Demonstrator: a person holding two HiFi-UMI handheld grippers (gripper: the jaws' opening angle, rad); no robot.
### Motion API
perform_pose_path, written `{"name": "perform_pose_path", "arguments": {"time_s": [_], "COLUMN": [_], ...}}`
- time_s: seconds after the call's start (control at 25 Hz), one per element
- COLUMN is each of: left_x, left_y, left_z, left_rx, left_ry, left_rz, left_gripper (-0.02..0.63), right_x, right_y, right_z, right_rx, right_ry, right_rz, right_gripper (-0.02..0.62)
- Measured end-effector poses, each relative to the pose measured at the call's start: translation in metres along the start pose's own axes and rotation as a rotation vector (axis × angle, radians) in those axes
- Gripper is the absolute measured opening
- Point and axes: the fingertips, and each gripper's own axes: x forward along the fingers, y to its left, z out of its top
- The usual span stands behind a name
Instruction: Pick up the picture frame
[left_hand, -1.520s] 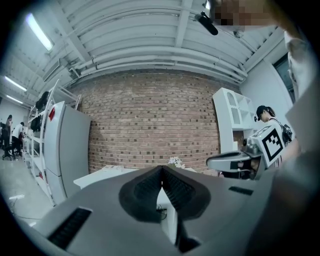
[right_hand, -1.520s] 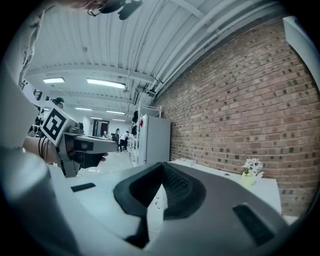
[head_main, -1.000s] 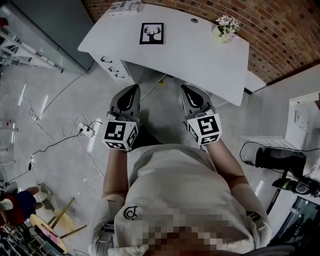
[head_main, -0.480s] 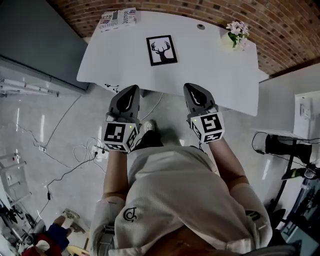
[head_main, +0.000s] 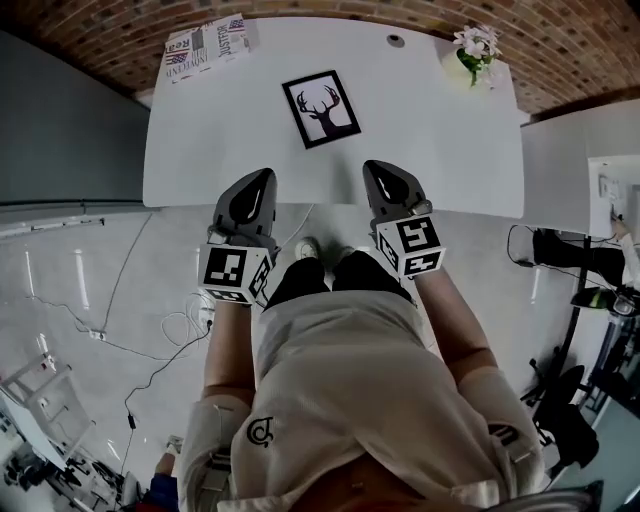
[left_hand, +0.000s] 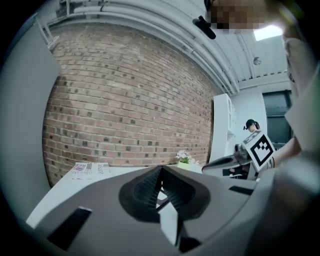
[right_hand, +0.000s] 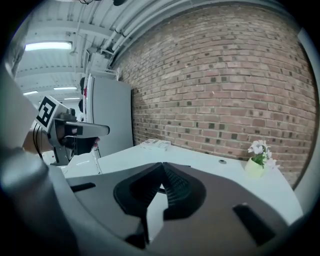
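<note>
The frame lay flat on the white desk, about midway between the near and far edges and a little left of the middle. It was turned slightly askew to the edges. It had a black border and showed a black deer head on white. Nothing touched it.

The left gripper had its jaws pressed together with nothing between them, as its own view showed. Its tip hung over the strip of desk just inside the near edge, to the left of the frame and clear of it. The right gripper was likewise closed and empty. It hung over the same near strip to the right of the frame, also apart from it. The two grippers pointed toward the far edge, side by side, with the frame beyond the gap between them.

A magazine lay at the far left corner. A small pot of flowers stood near the far right corner, and a round cable hole sat by the far edge between the two. A brick wall ran behind the far edge. Cables trailed over the floor to the left of the person.
</note>
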Motion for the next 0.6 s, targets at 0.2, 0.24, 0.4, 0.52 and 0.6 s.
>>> {"name": "perform_pose_path", "arguments": {"time_s": [0.2, 0.24, 0.4, 0.52, 0.6], "left_x": [0.038, 0.046, 0.081, 0.104, 0.120], "left_y": [0.011, 0.014, 0.028, 0.042, 0.050], "left_z": [-0.012, -0.013, -0.011, -0.012, -0.013], "left_rx": [-0.002, 0.002, 0.013, 0.005, 0.008], "left_ry": [0.028, 0.029, 0.030, 0.024, 0.020], "left_rz": [-0.019, -0.020, -0.003, 0.021, 0.035], "left_gripper": [0.012, 0.012, 0.012, 0.012, 0.012], "right_x": [0.027, 0.034, 0.068, 0.097, 0.115], "right_y": [-0.022, -0.028, -0.055, -0.070, -0.080], "right_z": [-0.009, -0.008, -0.011, -0.018, -0.027], "right_rx": [0.003, 0.000, 0.004, -0.014, -0.015], "right_ry": [0.048, 0.049, 0.080, 0.119, 0.153], "right_rz": [-0.013, -0.013, 0.000, 0.028, 0.051], "right_gripper": [0.008, 0.008, 0.008, 0.008, 0.008]}}
